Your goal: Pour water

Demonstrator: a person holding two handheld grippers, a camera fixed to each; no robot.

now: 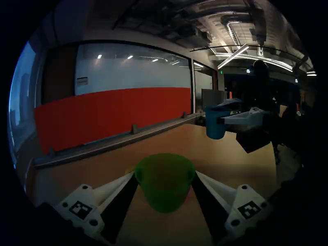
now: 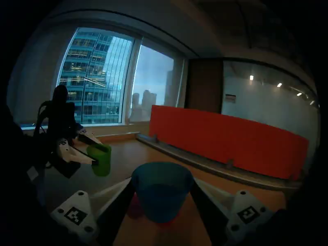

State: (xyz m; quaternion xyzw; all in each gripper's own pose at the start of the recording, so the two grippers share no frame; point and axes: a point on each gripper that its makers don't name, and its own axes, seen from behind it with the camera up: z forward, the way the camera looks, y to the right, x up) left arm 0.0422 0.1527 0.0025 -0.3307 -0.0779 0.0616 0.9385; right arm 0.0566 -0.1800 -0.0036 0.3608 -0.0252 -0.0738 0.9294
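Left tongs [image 1: 165, 177] clamp the green cup [image 1: 165, 192], right tongs [image 2: 162, 184] clamp the blue cup [image 2: 162, 201], three o'clock in the left gripper view, well apart. Tip now and it spills on the counter [image 1: 229, 158]; tapered walls may slip.

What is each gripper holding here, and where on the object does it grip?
The left gripper holds a green cup by its side walls just below the rim; the right gripper holds a blue cup the same way.
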